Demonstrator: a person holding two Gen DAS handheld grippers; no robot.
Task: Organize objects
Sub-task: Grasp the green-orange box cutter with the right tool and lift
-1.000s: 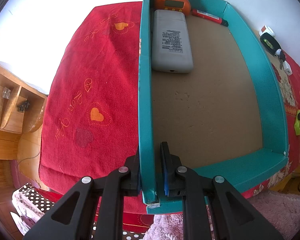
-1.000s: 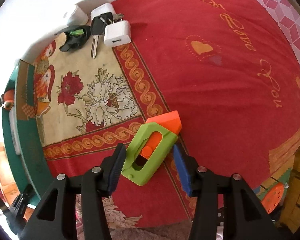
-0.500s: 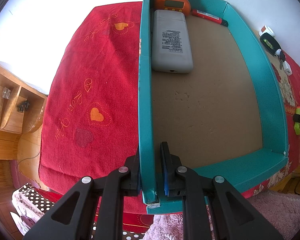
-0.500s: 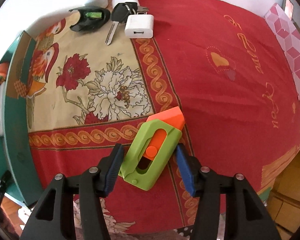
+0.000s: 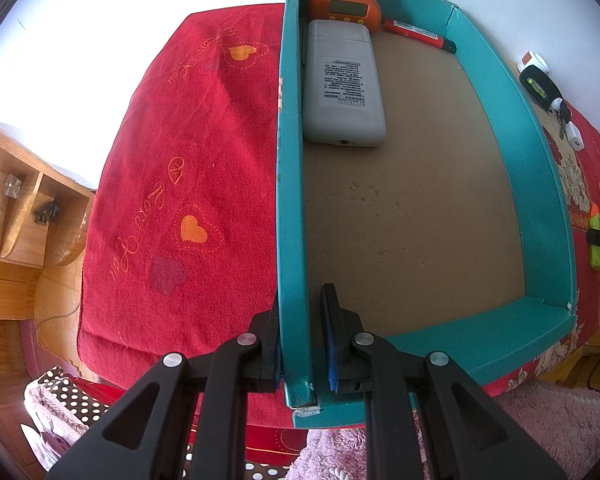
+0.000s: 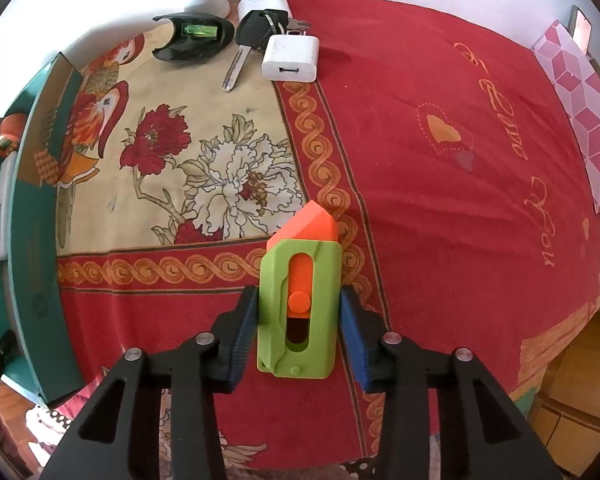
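My left tool point(image 5: 303, 344) is clamped on the near left wall of the teal box point(image 5: 538, 184). A grey remote point(image 5: 342, 88), an orange monkey timer point(image 5: 345, 4) and a red pen point(image 5: 418, 34) lie at the box's 12 o'clock end. My right tool point(image 6: 298, 330) pinches the green-and-orange utility knife point(image 6: 298, 300), tip toward 12 o'clock, over the red cloth point(image 6: 440, 140), box at 9 o'clock.

The teal cardboard tray's point(image 5: 538, 184) brown floor lies bare from the grey power bank point(image 5: 342, 84) to its near wall. Beyond the green-and-orange utility knife point(image 6: 298, 300), flowered cloth point(image 6: 204, 168) runs unobstructed up to the white charger cube point(image 6: 290, 58) and black key point(image 6: 248, 40).
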